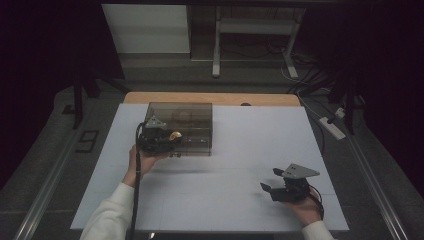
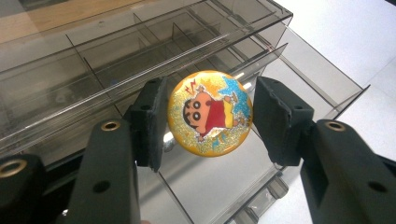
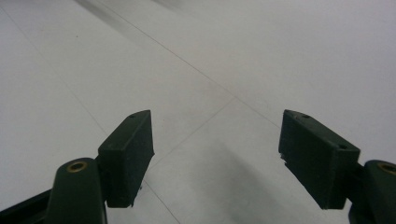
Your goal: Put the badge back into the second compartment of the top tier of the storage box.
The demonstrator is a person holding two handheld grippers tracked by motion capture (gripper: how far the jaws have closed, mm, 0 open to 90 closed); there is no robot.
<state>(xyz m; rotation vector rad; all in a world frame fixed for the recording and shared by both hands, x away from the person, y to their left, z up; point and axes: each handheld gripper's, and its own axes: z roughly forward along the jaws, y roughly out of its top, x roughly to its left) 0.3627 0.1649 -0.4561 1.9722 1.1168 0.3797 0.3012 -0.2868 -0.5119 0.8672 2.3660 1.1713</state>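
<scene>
Left gripper view shows the left claw [image 2: 210, 119] with a round cartoon badge [image 2: 210, 113] between its pads: the left pad touches the badge's rim, while a narrow gap seems to remain at the right pad, so I cannot tell whether the grasp is firm or just loosening. The badge stands on edge with its printed face turned toward the camera and its back toward the box; being a disc it has no long axis, but the figure on it leans slightly to one side. It hangs above the open front drawer of a smoky transparent organizer box [image 2: 140, 56], just over a divided compartment, which suggests it is held there to be dropped in or has just been lifted out; which one, I cannot say.

In the high view the left claw [image 1: 172, 139] sits against the near side of the box [image 1: 180, 127] at the far left of the white surface [image 1: 240, 150]. The right claw [image 1: 272, 180] rests well apart, near the front right, jaws spread and holding nothing, apparently kept clear while the left hand works
</scene>
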